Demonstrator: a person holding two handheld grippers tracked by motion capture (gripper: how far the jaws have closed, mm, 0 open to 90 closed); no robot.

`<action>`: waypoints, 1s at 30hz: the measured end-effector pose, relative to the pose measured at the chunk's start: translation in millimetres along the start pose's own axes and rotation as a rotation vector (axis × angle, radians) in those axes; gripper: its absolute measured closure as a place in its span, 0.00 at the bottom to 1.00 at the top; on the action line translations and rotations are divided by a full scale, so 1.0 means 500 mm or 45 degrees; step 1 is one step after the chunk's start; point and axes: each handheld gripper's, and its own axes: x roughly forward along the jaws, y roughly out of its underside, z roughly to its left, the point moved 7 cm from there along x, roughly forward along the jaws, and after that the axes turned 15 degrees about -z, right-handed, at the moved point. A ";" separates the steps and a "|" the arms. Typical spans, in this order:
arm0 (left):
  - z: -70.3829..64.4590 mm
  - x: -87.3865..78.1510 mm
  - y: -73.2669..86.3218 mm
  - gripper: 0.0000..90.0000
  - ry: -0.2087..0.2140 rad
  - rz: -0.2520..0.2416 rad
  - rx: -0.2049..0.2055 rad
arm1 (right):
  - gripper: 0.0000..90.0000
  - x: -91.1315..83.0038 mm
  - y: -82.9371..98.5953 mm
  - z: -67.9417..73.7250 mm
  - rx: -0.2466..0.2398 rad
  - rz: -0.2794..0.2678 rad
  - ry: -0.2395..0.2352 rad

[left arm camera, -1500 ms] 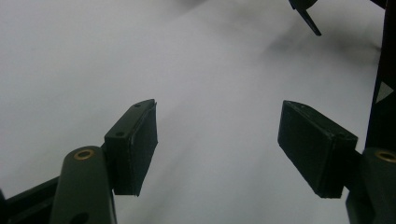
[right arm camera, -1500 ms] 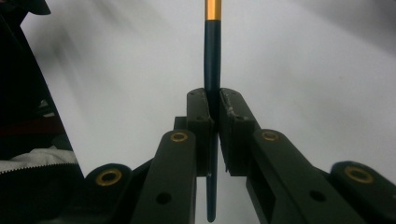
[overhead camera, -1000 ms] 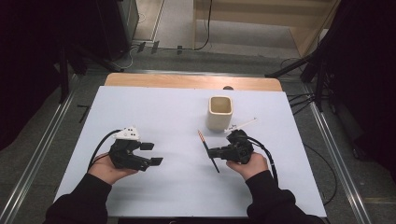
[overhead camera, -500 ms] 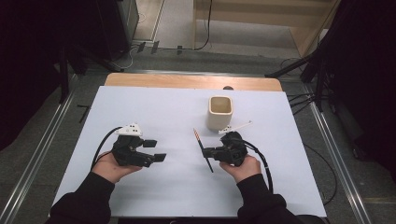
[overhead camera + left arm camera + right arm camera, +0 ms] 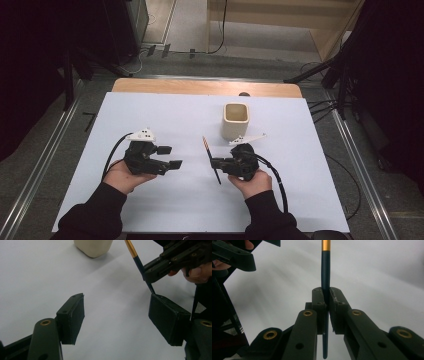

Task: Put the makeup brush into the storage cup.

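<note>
Black-and-gold brush [image 5: 325, 272] pinched between right gripper [image 5: 326, 298] jaws, shaft crossing them.

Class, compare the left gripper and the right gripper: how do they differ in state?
The left gripper has its jaws spread wide with nothing between them; the right gripper has its jaws closed on a brush. The left gripper's jaws point toward the right gripper, and the right gripper's point back at the left. Both are black, hand-held and trail a cable over the white table.

High view overhead, looking forward-down; tongs views close, sharing pen [image 5: 137, 260].
</note>
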 end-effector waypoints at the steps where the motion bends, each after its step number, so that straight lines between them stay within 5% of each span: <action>1: -0.001 0.002 -0.002 0.33 0.001 -0.008 -0.003 | 0.94 0.002 0.001 0.003 0.001 0.002 -0.001; 30: -0.026 0.050 -0.038 0.40 0.036 -0.086 -0.145 | 0.94 0.022 -0.014 0.054 -0.067 -0.080 -0.034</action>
